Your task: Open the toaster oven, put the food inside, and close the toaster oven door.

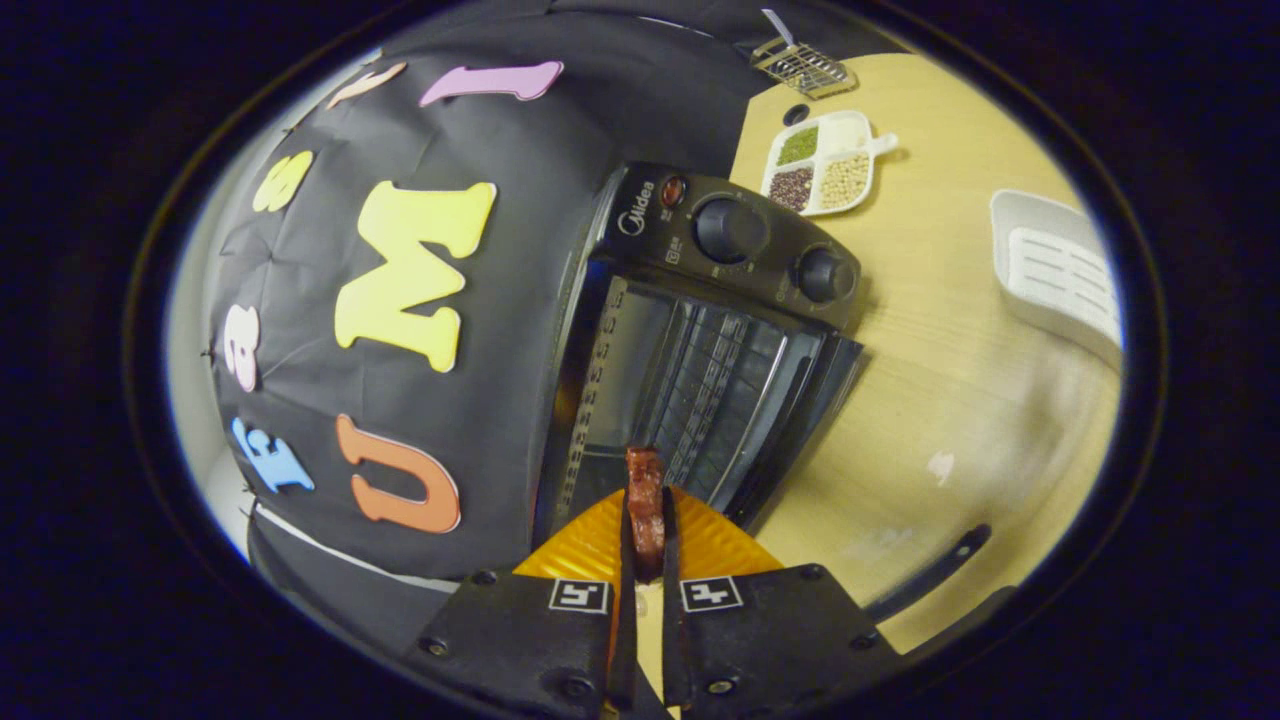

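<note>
- Our gripper (pixel 645 510) is clamped on the food (pixel 645 505) — a thin, reddish-brown strip pinched edgewise between the two fingers, its upper end standing out past their tips.
- The jaws sit nearly together, with only the strip's thickness between them, and both fingers press on it.
- The oven (pixel 700 340) stands just ahead of the fingers on the table (pixel 950 400), backed against the booth's black wall.
- Its door (pixel 800 420) looks already swung open; we see straight into the cavity and across the wire rack (pixel 705 385).
- So we judge the first step done and the second in hand — carrying the food to the oven mouth.
- The food's tip lies near the cavity's front edge, seemingly not yet inside.
- Next we need to push forward along the fingers until the strip is over the rack, then part the jaws to drop it there.
- We should keep the fingers clear of the door and the cavity frame on the way in.
- Closing the door remains after that.
- Beyond the oven sit a divided dish (pixel 825 165) of grains, a wire basket (pixel 803 65) and a white tray (pixel 1060 270), all well apart from our path.
</note>
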Motion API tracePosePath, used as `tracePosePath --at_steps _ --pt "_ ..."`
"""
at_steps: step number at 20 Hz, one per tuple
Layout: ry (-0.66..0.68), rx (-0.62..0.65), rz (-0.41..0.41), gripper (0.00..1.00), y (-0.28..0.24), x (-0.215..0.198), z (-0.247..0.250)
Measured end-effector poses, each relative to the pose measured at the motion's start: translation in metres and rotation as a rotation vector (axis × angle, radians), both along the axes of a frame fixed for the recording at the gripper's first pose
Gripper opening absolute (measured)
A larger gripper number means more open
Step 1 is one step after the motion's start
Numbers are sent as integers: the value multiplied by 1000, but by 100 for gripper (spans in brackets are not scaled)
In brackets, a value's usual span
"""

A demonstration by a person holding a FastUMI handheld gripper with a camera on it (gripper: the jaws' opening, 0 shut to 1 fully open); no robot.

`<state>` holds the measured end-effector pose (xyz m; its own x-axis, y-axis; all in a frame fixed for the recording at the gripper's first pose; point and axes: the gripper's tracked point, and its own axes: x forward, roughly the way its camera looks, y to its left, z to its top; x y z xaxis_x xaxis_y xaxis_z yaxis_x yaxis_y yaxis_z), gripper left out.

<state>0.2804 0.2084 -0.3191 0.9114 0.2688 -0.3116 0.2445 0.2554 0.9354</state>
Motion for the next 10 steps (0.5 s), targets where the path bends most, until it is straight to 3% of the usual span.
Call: tracePosePath --at_steps 2,10 --pt "9 -25 -51 13 3 14 -7" --pt "70 -72 -111 13 18 59 -48"
